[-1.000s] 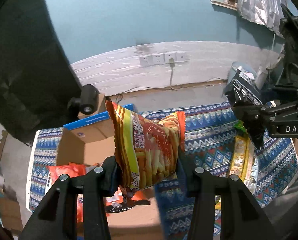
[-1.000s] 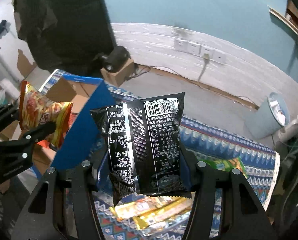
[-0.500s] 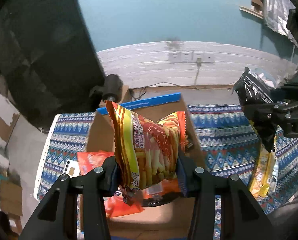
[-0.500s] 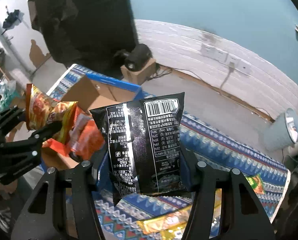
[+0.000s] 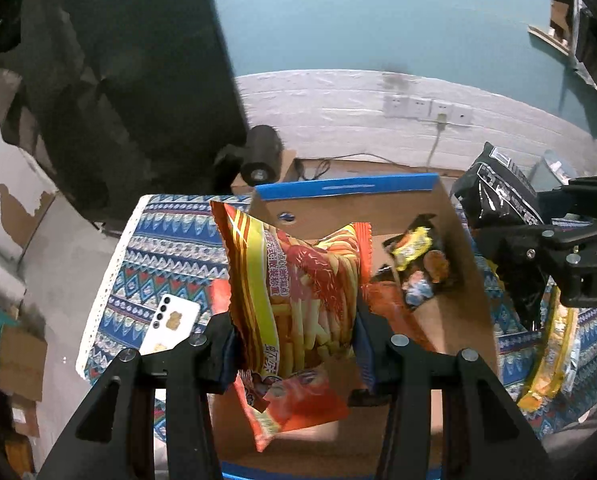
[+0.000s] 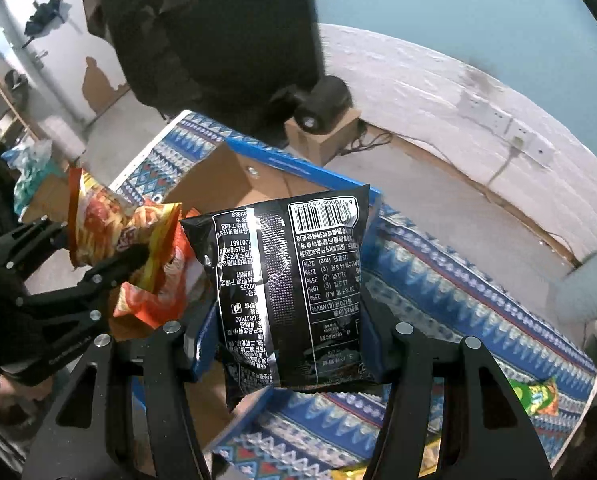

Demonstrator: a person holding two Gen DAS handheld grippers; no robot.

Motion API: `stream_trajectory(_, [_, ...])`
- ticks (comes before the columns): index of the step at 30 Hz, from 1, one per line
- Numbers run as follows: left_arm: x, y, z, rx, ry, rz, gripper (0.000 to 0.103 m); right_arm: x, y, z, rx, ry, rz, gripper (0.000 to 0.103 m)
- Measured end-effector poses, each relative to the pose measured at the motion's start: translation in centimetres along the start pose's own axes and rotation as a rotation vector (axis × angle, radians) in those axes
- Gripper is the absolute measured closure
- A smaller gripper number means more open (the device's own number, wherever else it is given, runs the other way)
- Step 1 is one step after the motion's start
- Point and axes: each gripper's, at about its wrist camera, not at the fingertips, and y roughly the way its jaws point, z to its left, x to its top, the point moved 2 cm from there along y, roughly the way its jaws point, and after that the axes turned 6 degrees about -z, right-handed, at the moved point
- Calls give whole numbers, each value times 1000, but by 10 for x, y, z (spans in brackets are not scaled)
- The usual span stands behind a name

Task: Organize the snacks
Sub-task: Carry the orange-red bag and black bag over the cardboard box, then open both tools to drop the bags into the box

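The glossy black foil snack bag [image 6: 290,296] shows a barcode, "GB 17400" and nutrition percentages 25%, 36%

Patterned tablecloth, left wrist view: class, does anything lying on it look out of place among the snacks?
Yes. A white phone lies on the tablecloth, left of the cardboard box. It is no snack, unlike the yellow packets to the box's right.
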Motion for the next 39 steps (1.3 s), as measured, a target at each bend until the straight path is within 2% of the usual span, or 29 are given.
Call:
stream_trajectory(13, [-5, 17, 21, 10, -28, 51, 54, 13, 44, 25, 35, -23, 66, 44])
stream_trajectory(16, [-5, 21, 23, 31, -34, 65, 49, 12, 45, 22, 34, -11, 66, 37])
stream_trajectory(17, [-5, 21, 22, 28, -36, 68, 46, 13, 43, 21, 32, -9, 61, 32])
stream_trajectory(20, [-3, 20, 20, 31, -30, 58, 35, 13, 37, 15, 27, 2, 46, 28])
stream_trajectory(26, [0, 19, 9, 30, 1, 41, 28, 7, 26, -3, 3, 38, 35, 26])
stream_trajectory(39, [12, 9, -50, -24, 114, 16, 26, -31, -7, -61, -69, 128, 46, 26])
